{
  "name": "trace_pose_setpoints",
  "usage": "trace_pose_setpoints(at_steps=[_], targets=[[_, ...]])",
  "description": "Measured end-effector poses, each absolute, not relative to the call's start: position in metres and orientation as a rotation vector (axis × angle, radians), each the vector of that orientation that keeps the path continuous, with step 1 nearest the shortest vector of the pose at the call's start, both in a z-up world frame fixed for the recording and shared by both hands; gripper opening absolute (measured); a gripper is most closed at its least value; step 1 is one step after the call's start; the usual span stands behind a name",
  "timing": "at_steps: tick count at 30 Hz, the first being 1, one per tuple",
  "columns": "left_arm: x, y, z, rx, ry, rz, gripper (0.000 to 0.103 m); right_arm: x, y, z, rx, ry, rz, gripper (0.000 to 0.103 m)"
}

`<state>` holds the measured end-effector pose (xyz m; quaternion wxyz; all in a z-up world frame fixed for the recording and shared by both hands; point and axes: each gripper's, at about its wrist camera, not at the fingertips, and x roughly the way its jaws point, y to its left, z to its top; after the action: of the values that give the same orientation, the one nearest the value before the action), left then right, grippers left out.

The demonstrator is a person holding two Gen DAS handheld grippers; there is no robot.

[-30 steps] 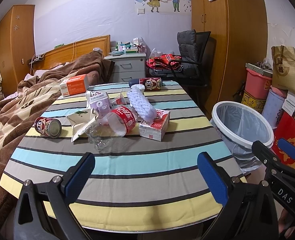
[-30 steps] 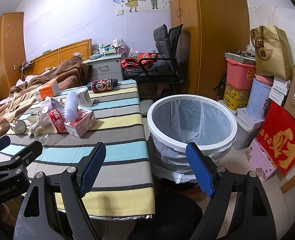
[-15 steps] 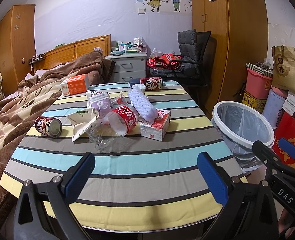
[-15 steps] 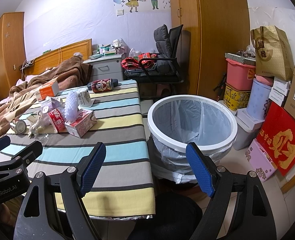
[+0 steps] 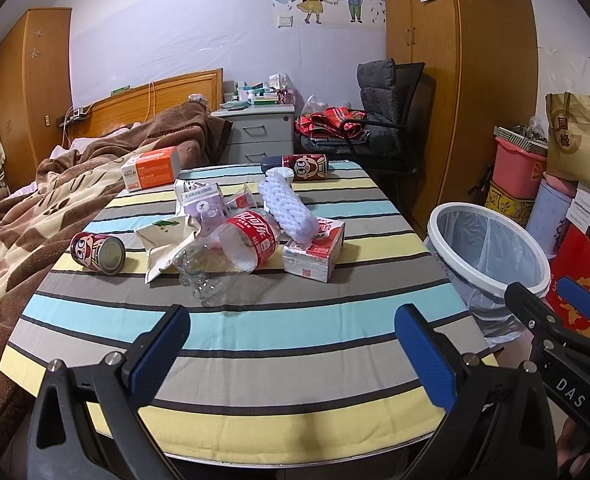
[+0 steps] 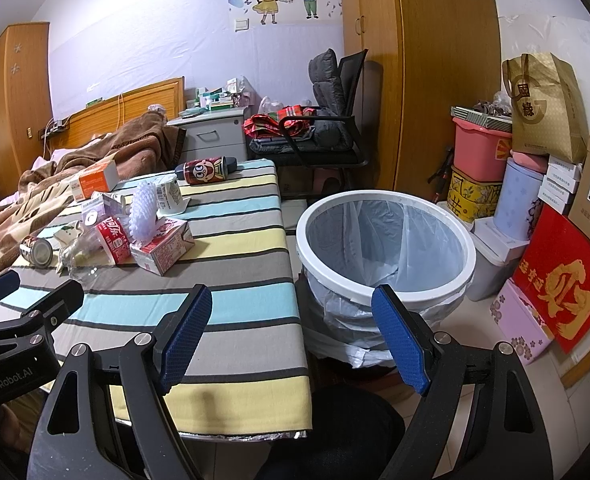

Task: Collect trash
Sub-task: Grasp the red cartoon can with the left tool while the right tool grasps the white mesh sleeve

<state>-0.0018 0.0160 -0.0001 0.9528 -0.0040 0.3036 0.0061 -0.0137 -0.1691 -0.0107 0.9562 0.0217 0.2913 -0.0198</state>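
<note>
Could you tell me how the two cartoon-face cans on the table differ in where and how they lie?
The near can lies at the table's left edge, its silver end toward the left camera; the far can lies at the far end, side-on, face label showing. The near can lies clear of the other trash; the far can has a white cup just in front. The far can shows a dark end, the near one a bare metal end. Both are red and on their sides.

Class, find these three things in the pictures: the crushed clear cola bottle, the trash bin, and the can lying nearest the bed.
crushed clear cola bottle (image 5: pixel 251 238), left wrist view, on its red label.
trash bin (image 6: pixel 387 286), right wrist view, on the near white rim.
can (image 5: pixel 95 249), left wrist view, on its printed side.
</note>
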Motion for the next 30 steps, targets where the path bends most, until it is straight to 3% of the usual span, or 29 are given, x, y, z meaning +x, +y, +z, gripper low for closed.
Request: trace_pose_setpoints(at_steps=[30], targets=[[0.076,0.244,-0.020,-0.277,0.775,0.292,0.103,0.104,-0.070,-0.012,-0.019,0.690,0.291,0.084]])
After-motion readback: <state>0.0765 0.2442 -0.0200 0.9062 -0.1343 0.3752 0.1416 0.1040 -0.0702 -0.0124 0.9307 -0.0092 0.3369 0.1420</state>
